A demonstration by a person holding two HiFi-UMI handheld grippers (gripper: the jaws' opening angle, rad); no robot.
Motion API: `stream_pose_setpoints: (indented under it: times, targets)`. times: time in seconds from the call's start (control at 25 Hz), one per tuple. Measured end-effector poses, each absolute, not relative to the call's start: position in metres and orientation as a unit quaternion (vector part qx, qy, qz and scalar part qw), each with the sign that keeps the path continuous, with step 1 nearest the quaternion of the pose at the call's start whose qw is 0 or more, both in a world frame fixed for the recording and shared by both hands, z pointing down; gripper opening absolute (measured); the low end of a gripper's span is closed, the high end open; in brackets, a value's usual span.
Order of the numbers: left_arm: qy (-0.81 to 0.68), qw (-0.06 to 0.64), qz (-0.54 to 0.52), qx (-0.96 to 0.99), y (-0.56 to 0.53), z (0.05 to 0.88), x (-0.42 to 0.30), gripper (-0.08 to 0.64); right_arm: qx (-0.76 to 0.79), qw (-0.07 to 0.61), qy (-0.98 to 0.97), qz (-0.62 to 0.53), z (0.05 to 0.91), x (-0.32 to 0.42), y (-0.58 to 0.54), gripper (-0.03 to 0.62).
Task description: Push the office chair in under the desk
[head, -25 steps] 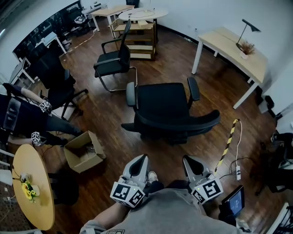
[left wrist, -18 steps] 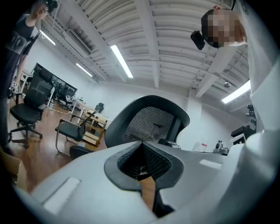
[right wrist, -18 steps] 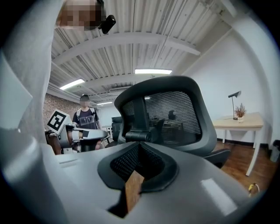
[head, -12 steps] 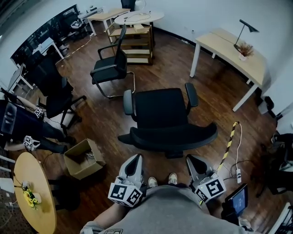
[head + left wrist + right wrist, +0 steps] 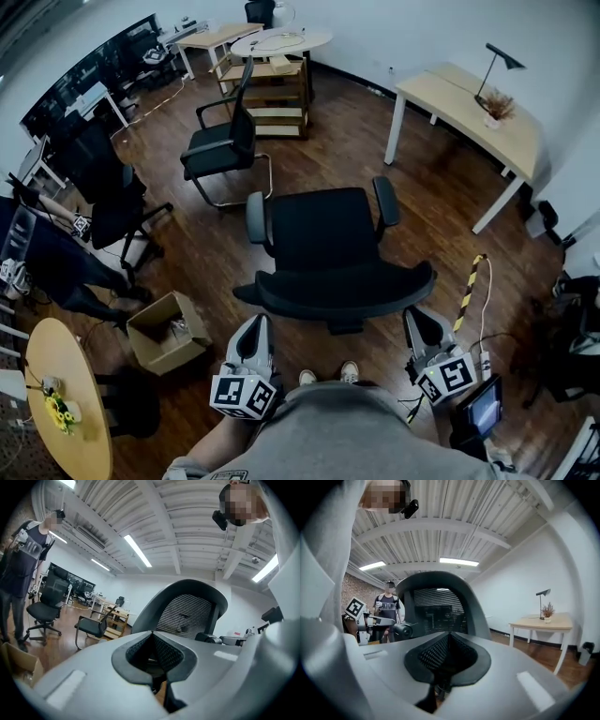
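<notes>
- The office chair (image 5: 328,230) is black, with a broad, roughly square seat pad and a padded armrest on each side. The left armrest looks paler than the right.
- Its backrest forms a wide curved band across the near edge of the seat in the head view. In the left gripper view the office chair (image 5: 187,616) shows a ribbed mesh back panel inside a smooth grey arched frame. In the right gripper view the office chair (image 5: 436,604) looks much the same, though darker.
- The desk (image 5: 469,108) is pale wood on white legs and stands by the white wall. A black lamp (image 5: 497,61) and a small plant (image 5: 495,105) sit on it.
- The chair is out on the dark wood floor (image 5: 431,192), well apart from the desk and to the left of its near legs. No part of the chair is under the desk, and its backrest is on the side away from the desk.
- The left gripper (image 5: 255,323) is farther from the desk than the chair is, near the backrest's left end. Its jaws are clenched together on nothing (image 5: 152,635).
- The right gripper (image 5: 413,316) is closer to the desk than the left one, near the backrest's right end. Its jaws are also clenched and empty (image 5: 449,637), and the desk (image 5: 543,620) shows off to its right.
- No view shows either gripper touching the backrest.
</notes>
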State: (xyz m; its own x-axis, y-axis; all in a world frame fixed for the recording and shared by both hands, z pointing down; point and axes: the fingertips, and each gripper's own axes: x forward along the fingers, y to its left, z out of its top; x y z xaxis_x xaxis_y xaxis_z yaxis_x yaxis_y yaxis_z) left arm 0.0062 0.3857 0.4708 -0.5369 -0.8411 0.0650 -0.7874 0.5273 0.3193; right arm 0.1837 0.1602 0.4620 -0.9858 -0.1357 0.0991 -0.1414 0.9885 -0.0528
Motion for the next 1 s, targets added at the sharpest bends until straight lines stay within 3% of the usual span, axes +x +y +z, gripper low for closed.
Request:
stream_pose_setpoints:
  times: [0.12,0.2,0.32,0.52,0.64,0.8,0.84,0.92,1.0]
  targets:
    - [-0.870,0.105,-0.127,0.466,0.384,0.467,0.005,0.002,0.066,0.053,-0.996,0.013,0.463,0.186,0.131,0.034]
    - [-0.871,0.102,-0.128,0.464,0.382,0.466,0.005,0.002,0.048,0.076,-0.996,-0.007,0.472,0.185,0.110,0.159]
    - [-0.872,0.100,-0.130,0.461,0.383,0.470,0.004,0.002,-0.010,0.151,-0.986,-0.071,0.497,0.184,0.093,0.244]
    - [-0.879,0.100,-0.127,0.449,0.385,0.466,0.004,0.002,-0.136,0.279,-0.915,-0.256,0.541,0.180,0.083,0.329]
    - [-0.883,0.099,-0.126,0.441,0.389,0.466,0.003,0.002,-0.211,0.338,-0.840,-0.369,0.569,0.170,0.085,0.330]
    - [-0.889,0.098,-0.126,0.429,0.394,0.468,0.004,0.002,-0.267,0.381,-0.772,-0.433,0.600,0.153,0.091,0.323]
    - [-0.890,0.098,-0.125,0.427,0.396,0.469,0.004,0.002,-0.273,0.387,-0.761,-0.444,0.606,0.150,0.092,0.298]
    - [-0.892,0.100,-0.126,0.423,0.398,0.471,0.004,0.002,-0.279,0.394,-0.742,-0.465,0.614,0.146,0.093,0.153]
    - [-0.894,0.104,-0.126,0.418,0.399,0.470,0.005,0.002,-0.283,0.401,-0.733,-0.471,0.614,0.147,0.093,0.143]
